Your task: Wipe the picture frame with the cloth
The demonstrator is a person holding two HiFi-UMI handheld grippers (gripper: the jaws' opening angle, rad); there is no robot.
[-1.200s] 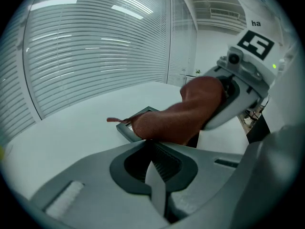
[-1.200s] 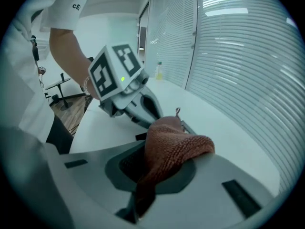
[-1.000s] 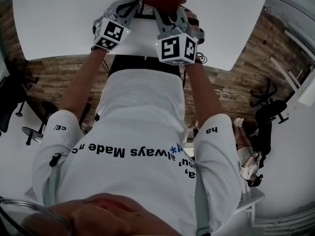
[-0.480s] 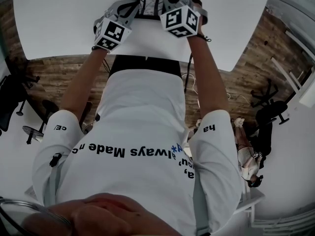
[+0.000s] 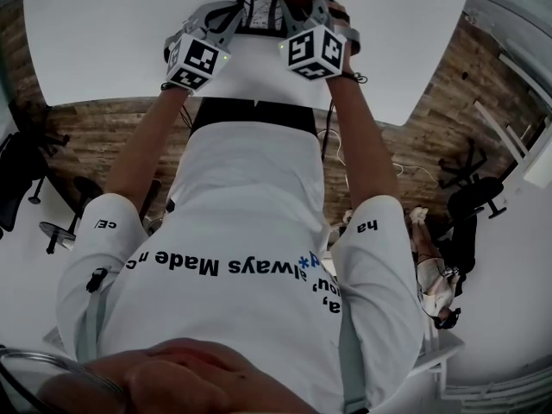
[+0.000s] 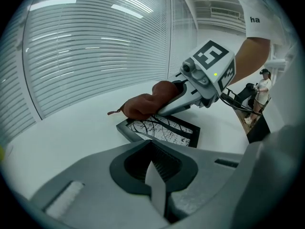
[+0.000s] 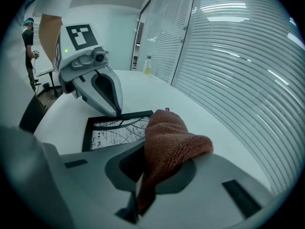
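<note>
Just now the right tongs, closed firmly on the rust-brown cloth, have travelled over the picture frame. A second ago the cloth covered the near part of the frame, then it was pushed to the far side. At this moment it has come back a little and lies on the far right part. So I judge that one stroke is done and the return begins; the wiping is under way, not finished. The left tongs have not moved. Their jaws are together with nothing between them, and their tip presses on the left border of the frame. The frame lies flat on the white counter, and the pressing probably keeps it from sliding.
</note>
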